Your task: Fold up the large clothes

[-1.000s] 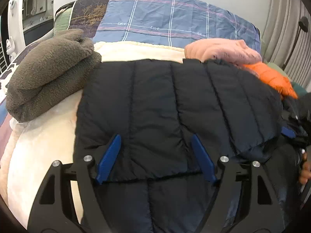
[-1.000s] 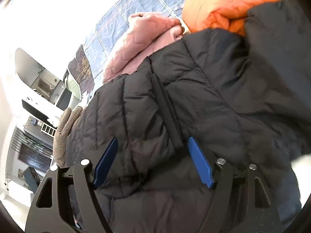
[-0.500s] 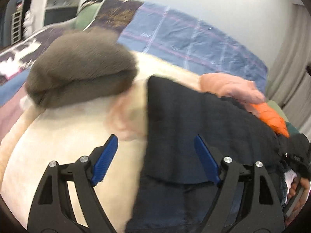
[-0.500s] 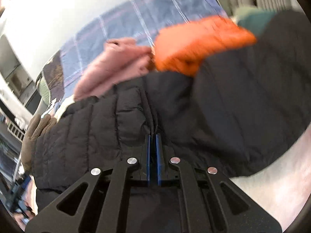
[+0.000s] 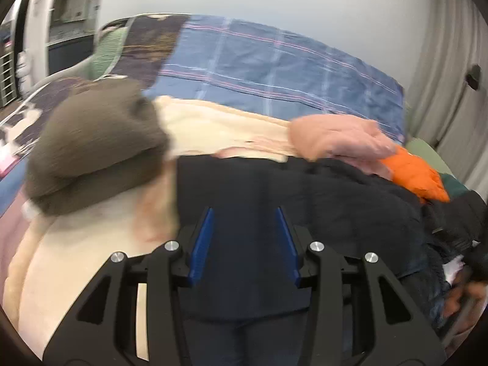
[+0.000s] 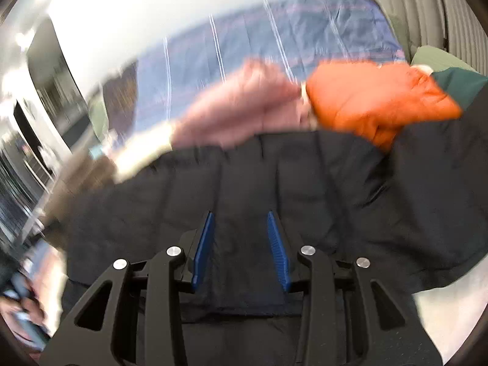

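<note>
The black puffer jacket (image 5: 305,213) lies flat, its quilt seams running up the frame toward the pink garment (image 5: 338,137). The left gripper (image 5: 245,244) is closing and the right gripper (image 6: 241,247) opening; each has its pads apart, with jacket fabric seen between them, unpinched.

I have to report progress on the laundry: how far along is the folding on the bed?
Done: brown fleece and pink garment lie folded. In hand: black puffer jacket, spread flat under both grippers, left gripper closing, right gripper opening, neither gripping. Left: orange jacket.

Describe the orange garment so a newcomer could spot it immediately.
Start at the blue plaid duvet across the bed's head. In front lies a pink quilted garment; the orange puffer garment sits beside it, overlapping the black quilted jacket. It is the brightest item.
</note>
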